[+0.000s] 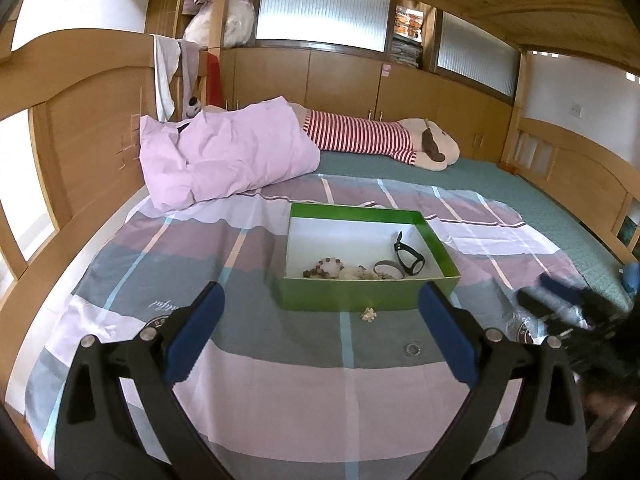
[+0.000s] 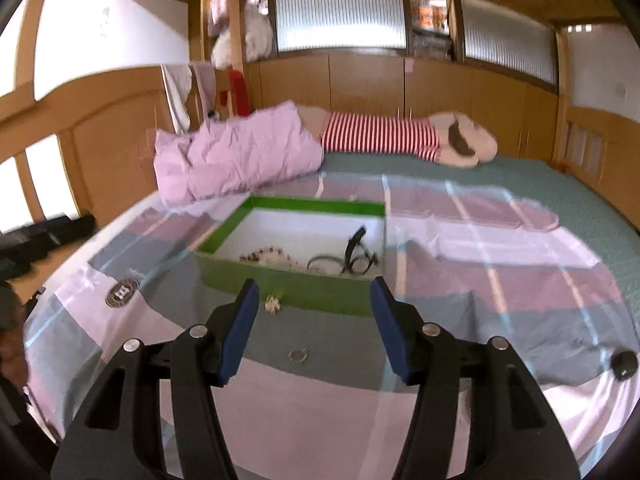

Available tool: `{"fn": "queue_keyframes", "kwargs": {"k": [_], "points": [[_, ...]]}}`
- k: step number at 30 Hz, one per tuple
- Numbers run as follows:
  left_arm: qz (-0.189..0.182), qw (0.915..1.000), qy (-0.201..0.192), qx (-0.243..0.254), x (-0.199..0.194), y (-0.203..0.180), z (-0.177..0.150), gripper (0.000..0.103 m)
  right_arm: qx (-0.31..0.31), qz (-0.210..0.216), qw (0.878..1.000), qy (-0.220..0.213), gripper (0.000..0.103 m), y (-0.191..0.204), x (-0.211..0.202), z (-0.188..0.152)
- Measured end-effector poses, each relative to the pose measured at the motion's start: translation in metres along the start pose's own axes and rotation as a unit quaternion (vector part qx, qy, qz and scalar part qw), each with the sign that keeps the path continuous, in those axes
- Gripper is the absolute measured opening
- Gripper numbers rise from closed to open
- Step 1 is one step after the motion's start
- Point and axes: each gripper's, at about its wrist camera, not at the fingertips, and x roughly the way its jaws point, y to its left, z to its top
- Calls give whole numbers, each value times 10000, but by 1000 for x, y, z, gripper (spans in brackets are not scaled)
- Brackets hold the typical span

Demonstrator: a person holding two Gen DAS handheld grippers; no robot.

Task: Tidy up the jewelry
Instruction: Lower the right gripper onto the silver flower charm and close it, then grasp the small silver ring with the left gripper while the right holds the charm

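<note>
Jewelry lies partly inside and partly outside a green box [image 1: 370, 298] with a white interior, which sits on a plaid sheet [image 1: 256, 364] of pink, grey and white blocks spread over a bed. Inside the box, along its near wall, are a beaded bracelet [image 1: 325, 268] at the left, a pale cluster of small pieces beside it (too small to name), a grey bangle [image 1: 387, 269] and, at the right, a black wristband [image 1: 408, 258] with one strap end sticking up. Two pieces remain on the sheet outside: a small pale flower-shaped ornament [image 1: 368, 314] just in front of the box's near wall, and a thin metal ring [image 1: 412, 349] lying flat nearer the cameras, well apart from the box. The left gripper [image 1: 320, 324] hovers over the sheet with its blue-padded fingers [image 1: 195, 334] spread wide and nothing between them; the ring and ornament lie on the sheet in the gap as seen from its camera. The right gripper [image 2: 314, 326] is likewise spread and empty, the ring [image 2: 298, 355] showing between its fingers and the ornament [image 2: 273, 304] just off its left fingertip. Farther back on the bed lie a crumpled pink duvet [image 1: 224, 156] and a long plush toy [image 1: 384, 140] in a red-and-white striped shirt. A small black round object [image 2: 625, 364] rests on the sheet at the right edge of the right wrist view.
</note>
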Motion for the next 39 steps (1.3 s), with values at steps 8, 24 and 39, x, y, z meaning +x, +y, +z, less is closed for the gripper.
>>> {"fn": "queue_keyframes", "kwargs": {"k": [8, 24, 39], "points": [[170, 9998, -32, -51, 10, 6, 7, 97, -30, -170, 9960, 873, 57, 38, 109, -19], [280, 9987, 150, -395, 27, 36, 14, 96, 211, -284, 9865, 1602, 28, 63, 214, -35], [353, 9981, 389, -311, 43, 25, 8, 97, 242, 315, 9963, 768, 22, 44, 86, 4]]}}
